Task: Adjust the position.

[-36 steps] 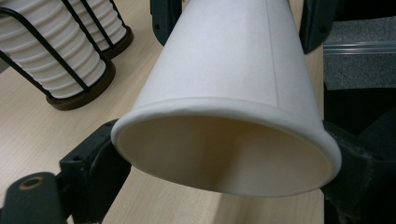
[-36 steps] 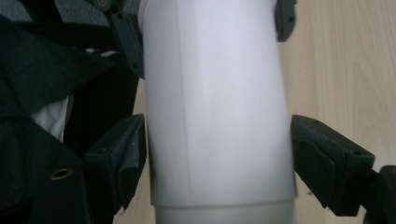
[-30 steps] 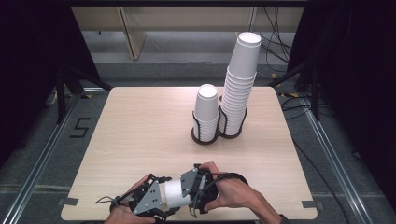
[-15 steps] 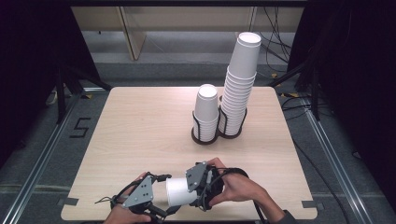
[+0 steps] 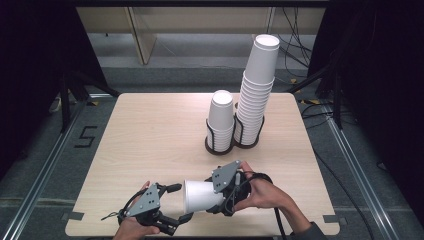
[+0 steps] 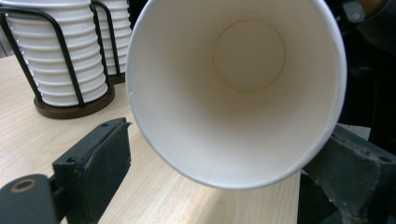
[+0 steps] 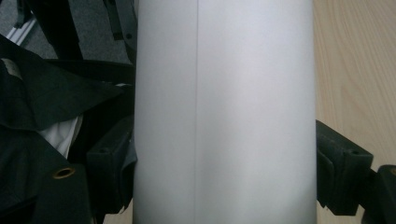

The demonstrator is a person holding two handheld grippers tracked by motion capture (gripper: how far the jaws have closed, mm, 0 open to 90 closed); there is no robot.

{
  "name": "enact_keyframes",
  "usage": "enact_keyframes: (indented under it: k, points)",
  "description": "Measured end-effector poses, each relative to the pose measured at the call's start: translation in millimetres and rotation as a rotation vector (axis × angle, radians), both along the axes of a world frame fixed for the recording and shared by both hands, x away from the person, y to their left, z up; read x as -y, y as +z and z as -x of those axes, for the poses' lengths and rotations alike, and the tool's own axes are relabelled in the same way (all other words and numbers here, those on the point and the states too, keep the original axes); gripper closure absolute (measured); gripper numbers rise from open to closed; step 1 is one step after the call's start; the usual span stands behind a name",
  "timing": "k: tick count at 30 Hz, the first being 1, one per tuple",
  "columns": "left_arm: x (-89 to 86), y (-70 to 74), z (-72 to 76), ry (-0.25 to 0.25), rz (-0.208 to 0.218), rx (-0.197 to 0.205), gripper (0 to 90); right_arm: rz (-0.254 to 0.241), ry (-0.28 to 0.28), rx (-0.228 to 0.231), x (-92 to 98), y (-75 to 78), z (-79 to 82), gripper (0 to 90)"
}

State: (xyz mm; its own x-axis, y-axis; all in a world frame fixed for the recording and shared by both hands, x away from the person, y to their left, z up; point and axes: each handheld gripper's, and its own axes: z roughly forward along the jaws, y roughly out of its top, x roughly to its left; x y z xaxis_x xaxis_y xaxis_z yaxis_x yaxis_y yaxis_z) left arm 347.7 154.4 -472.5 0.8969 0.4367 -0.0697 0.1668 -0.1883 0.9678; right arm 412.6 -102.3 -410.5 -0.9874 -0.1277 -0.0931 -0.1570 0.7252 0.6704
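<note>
Since a second ago the paper cup (image 5: 200,196) has slid rightward out of the left gripper (image 5: 176,203), whose jaws have just been closing yet stand apart, the cup's open rim between them and touching neither. Right gripper (image 7: 224,177) is clamped on the cup's wall, one jaw against each side, holding it lying level above the table (image 5: 150,145).
</note>
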Motion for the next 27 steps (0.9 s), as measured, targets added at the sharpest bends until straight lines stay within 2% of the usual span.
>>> enact_keyframes:
  k: [2, 7, 8, 9, 11, 13, 14, 15, 18, 20, 21, 22, 24, 25, 26, 27]
  points:
    - [0.3, 0.5, 0.5, 0.004, 0.003, -0.003, 6.0, -0.006, 0.005, 0.008, 0.1, 0.4, 0.2, 22.5]
    - [1.2, 0.7, 0.3, 0.003, 0.036, -0.023, 0.0, -0.045, 0.017, -0.034, -2.3, 0.0, 3.2, 22.5]
    - [2.3, 0.5, 0.6, 0.003, 0.051, -0.020, 0.1, -0.046, 0.021, -0.042, -2.6, -0.1, 3.4, 22.5]
    - [2.3, 1.3, 1.1, 0.005, 0.045, -0.016, 0.1, -0.048, 0.018, -0.040, -3.2, -0.6, 3.1, 22.4]
    - [4.1, 1.5, 0.9, -0.006, 0.072, -0.009, 1.2, -0.057, 0.025, -0.054, -4.5, -2.1, 3.0, 22.4]
    - [4.7, 2.6, 2.0, -0.006, 0.069, -0.010, 3.5, -0.055, 0.025, -0.055, -6.0, -4.5, 2.9, 22.3]
    - [5.4, 2.7, 2.5, -0.002, 0.065, -0.010, 4.4, -0.051, 0.025, -0.041, -6.8, -5.9, 2.1, 22.3]
    - [5.8, 2.5, 2.8, -0.001, 0.069, -0.006, 3.6, -0.053, 0.024, -0.065, -7.3, -7.0, 3.0, 22.3]
    - [4.8, 2.6, 2.3, -0.008, 0.090, -0.014, 4.1, -0.049, 0.025, -0.053, -9.5, -10.5, 2.2, 22.3]
    - [4.1, 3.0, 2.3, -0.009, 0.096, -0.018, 4.1, -0.059, 0.033, -0.061, -10.0, -11.3, 2.0, 22.3]
    - [4.6, 2.4, 1.6, -0.015, 0.115, -0.016, 4.2, -0.058, 0.028, -0.089, -9.9, -11.6, 3.3, 22.3]
    - [4.8, 2.1, 1.6, -0.016, 0.128, -0.018, 4.4, -0.061, 0.028, -0.086, -10.2, -12.3, 3.0, 22.3]
    - [3.3, 2.9, 2.6, -0.009, 0.126, -0.028, 5.1, -0.057, 0.033, -0.096, -10.9, -14.3, 3.1, 22.3]
    - [2.4, 3.0, 2.0, -0.016, 0.134, -0.028, 5.7, -0.053, 0.033, -0.095, -11.2, -14.9, 3.1, 22.3]
    - [1.1, 3.2, 1.0, -0.027, 0.142, -0.029, 6.3, -0.052, 0.037, -0.071, -11.7, -16.3, 1.0, 22.4]
    - [0.0, 3.0, -0.2, -0.041, 0.154, -0.025, 6.9, -0.059, 0.035, -0.106, -12.1, -17.4, 2.3, 22.5]
